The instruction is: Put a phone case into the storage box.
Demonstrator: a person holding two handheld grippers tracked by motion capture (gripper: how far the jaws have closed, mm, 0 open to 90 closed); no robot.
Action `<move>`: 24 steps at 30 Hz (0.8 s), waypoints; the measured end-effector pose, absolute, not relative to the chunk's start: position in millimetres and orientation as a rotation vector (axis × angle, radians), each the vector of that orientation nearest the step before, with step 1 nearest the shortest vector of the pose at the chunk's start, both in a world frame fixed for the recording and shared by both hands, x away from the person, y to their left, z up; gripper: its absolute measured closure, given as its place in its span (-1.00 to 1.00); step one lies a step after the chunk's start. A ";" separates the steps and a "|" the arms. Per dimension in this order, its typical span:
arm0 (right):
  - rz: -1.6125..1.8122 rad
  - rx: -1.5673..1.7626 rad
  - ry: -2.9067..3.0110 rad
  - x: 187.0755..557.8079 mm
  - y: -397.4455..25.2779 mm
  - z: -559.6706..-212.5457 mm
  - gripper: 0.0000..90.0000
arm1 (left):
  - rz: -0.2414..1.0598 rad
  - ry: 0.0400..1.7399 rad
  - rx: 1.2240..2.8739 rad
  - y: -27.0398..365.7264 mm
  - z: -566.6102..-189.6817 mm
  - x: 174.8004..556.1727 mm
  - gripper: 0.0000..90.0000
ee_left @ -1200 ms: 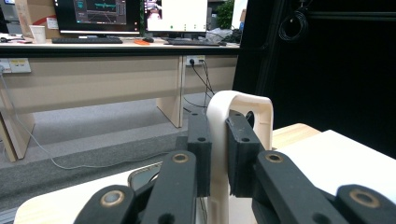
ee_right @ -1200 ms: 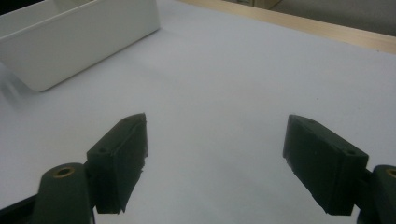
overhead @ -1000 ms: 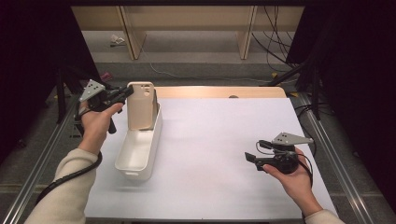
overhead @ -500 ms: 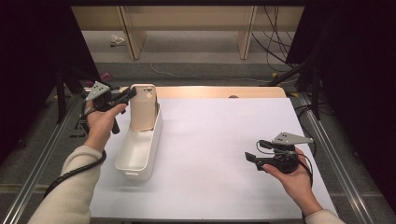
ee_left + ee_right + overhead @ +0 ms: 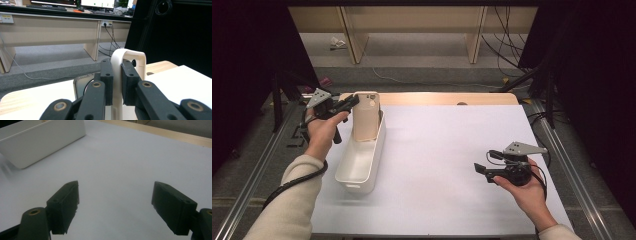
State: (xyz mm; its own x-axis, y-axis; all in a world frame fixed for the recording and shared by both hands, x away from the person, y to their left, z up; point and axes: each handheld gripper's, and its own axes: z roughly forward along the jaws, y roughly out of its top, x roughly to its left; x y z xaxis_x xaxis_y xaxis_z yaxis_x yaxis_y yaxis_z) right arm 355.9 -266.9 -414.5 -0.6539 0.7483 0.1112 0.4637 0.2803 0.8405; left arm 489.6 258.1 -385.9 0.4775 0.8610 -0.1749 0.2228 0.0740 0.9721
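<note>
While the left hand-held gripper (image 5: pixel 348 103) pinches the top edge of a cream, rounded-corner phone case (image 5: pixel 365 116), that case stands upright at the far, twelve-o'clock end of a long white plastic bin (image 5: pixel 360 161), which lies at about nine o'clock on the white-topped table (image 5: pixel 452 165). From the left gripper view the two black jaws are shut tight on the thin cream rim of the case (image 5: pixel 117 82), with the camera cut-out loop rising just above them and what looks like a phone with a shiny edge (image 5: pixel 82 86) just behind. Whether the lower edge of the case touches the bin floor cannot be told. Judging by this, the placing is nearly done: the case is within the bin walls but not released, so lowering or leaning it and letting go remain. The right hand-held gripper (image 5: pixel 482 170) rests at about four o'clock, well apart from the bin, its jaws spread wide over bare table (image 5: pixel 115 175) and holding nothing, so it seems idle in this step.
</note>
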 end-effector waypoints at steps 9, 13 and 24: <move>1.317 1.107 2.251 356.4 -266.8 -414.7 -0.49 | 0.621 1.013 1.467 254.9 -390.0 493.7 0.81; 1.320 1.112 2.247 356.3 -267.2 -414.5 -0.49 | 0.612 1.018 1.474 254.8 -392.3 495.4 0.81; 1.320 1.116 2.248 356.4 -267.0 -414.7 -0.49 | 0.606 1.039 1.496 255.8 -399.8 499.3 0.81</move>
State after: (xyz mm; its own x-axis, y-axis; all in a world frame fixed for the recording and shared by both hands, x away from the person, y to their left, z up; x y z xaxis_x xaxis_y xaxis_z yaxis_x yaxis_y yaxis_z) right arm 356.4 -267.0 -414.7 -0.6513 0.7494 0.1193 0.4691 0.2741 0.8395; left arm 499.3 255.8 -399.8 0.4731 0.8628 -0.1781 0.2692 0.0510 0.9617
